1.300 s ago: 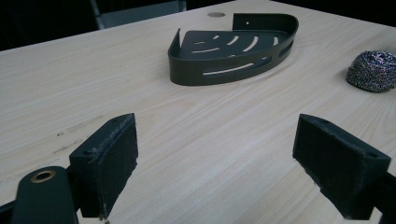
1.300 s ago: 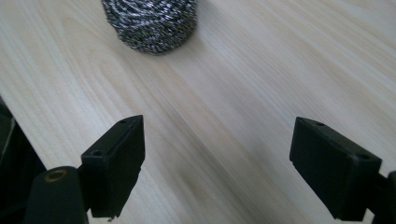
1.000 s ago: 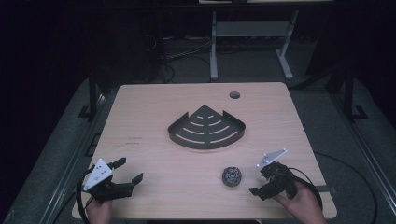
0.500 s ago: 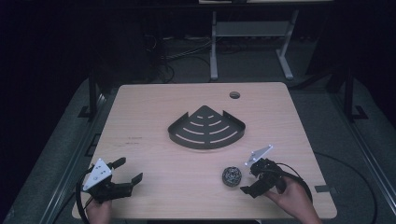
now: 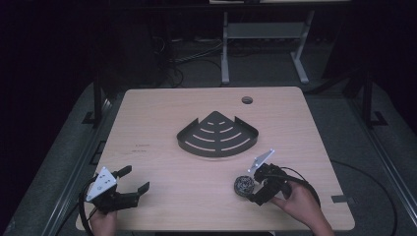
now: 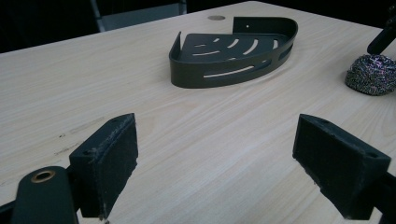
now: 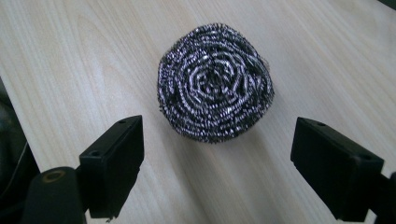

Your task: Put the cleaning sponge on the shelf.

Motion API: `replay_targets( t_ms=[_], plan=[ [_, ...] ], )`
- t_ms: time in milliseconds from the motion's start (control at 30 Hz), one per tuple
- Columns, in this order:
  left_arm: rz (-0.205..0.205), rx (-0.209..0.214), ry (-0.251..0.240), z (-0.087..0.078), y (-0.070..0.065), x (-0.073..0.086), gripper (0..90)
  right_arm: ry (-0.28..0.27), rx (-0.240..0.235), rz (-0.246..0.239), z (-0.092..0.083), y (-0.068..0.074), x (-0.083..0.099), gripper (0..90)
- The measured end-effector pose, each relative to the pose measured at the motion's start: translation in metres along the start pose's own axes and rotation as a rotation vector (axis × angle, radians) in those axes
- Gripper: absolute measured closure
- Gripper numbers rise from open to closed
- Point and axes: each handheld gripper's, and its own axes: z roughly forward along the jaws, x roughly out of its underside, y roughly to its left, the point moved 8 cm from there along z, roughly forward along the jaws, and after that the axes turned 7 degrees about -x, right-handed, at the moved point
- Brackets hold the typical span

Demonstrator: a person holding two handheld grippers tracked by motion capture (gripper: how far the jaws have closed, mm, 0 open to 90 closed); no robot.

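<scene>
From above, the pale wooden table (image 5: 162,123) carries a dark, fan-shaped corner shelf (image 5: 217,135) with curved slots, sitting near the middle. A small round hole (image 5: 247,100) is cut in the tabletop beyond it, toward the far right. Nearer the front edge, right of centre, lies a steel wool scourer (image 5: 243,186). The right gripper (image 5: 256,189) sits just beside the scourer on its right, held by the person's right hand (image 5: 302,209), its grey plate tilted up; its jaws are spread and reach toward the scourer, though from here I cannot tell whether they touch it. At the front left corner the left gripper (image 5: 135,181) rests low over the wood in the left hand (image 5: 102,221), jaws spread wide, nothing between them, well apart from the shelf and the scourer.

Along the left gripper (image 6: 215,158), the two black jaws stand far apart over bare wood. The corner shelf (image 6: 233,51) lies ahead, its curved wall facing the camera, and the scourer (image 6: 371,74) sits at the far right with a dark piece of the other gripper just above it.

Along the right gripper (image 7: 215,163), the jaws are wide, one at each lower corner. The scourer (image 7: 215,81), a coiled silvery ball, rests on the table just ahead of the gap, not yet between the pads (image 7: 116,163).
</scene>
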Motion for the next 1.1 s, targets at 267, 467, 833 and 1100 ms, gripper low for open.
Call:
replay_targets(
  t_ms=[267,467,833,1100],
  plan=[
    [-0.005,0.001,-0.007,-0.001,0.001,-0.001,13.5,0.030,-0.013,-0.014,0.006,0.001,-0.010,15.8],
    [-0.004,-0.001,-0.009,-0.002,0.002,-0.001,13.5,0.052,-0.022,-0.025,0.011,0.001,-0.015,15.8],
    [-0.009,0.002,-0.013,-0.002,0.001,-0.002,13.5,0.102,-0.008,-0.050,0.016,0.000,-0.022,16.2],
    [-0.009,0.000,-0.013,-0.002,0.002,-0.002,13.5,0.151,0.001,-0.070,0.024,-0.002,-0.026,21.0]
  ],
)
